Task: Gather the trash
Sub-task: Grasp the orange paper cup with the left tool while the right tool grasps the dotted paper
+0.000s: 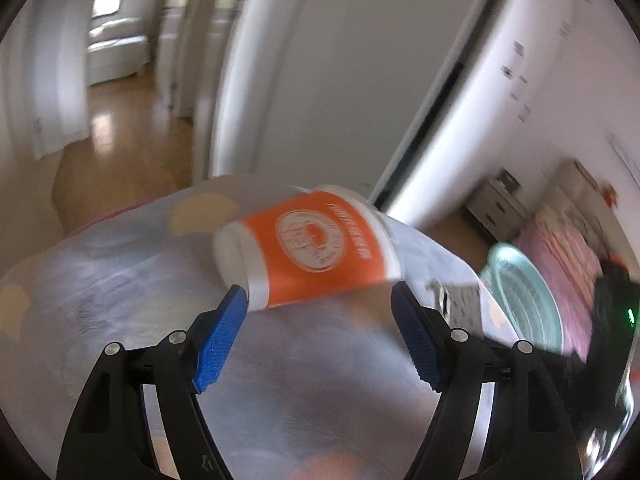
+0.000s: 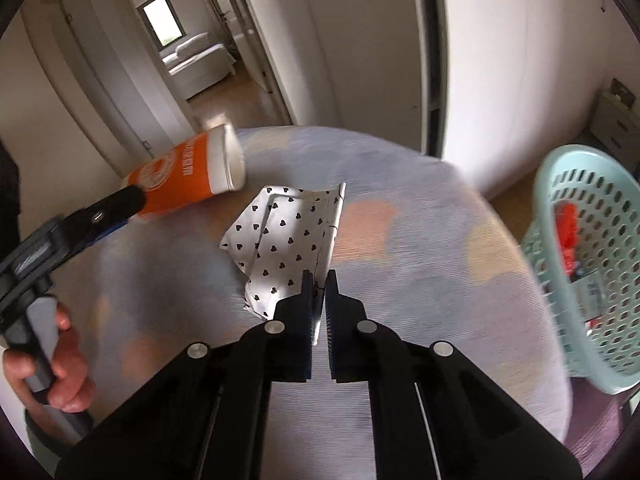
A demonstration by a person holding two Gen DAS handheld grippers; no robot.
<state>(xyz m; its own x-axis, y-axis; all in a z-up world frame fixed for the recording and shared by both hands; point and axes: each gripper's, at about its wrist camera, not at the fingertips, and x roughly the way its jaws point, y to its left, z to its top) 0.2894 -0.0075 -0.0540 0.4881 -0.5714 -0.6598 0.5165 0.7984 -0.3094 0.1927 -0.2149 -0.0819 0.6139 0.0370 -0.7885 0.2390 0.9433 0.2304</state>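
An orange and white paper cup lies on its side on the pale patterned table. My left gripper is open, its blue pads either side of the cup's near end; from the right wrist view it touches the cup. My right gripper is shut on the edge of a white wrapper with black hearts, which rests on the table.
A mint-green perforated basket stands off the table's right edge with red trash inside; it also shows in the left wrist view. A white wall and doors stand behind the table. A hallway with wooden floor opens at the left.
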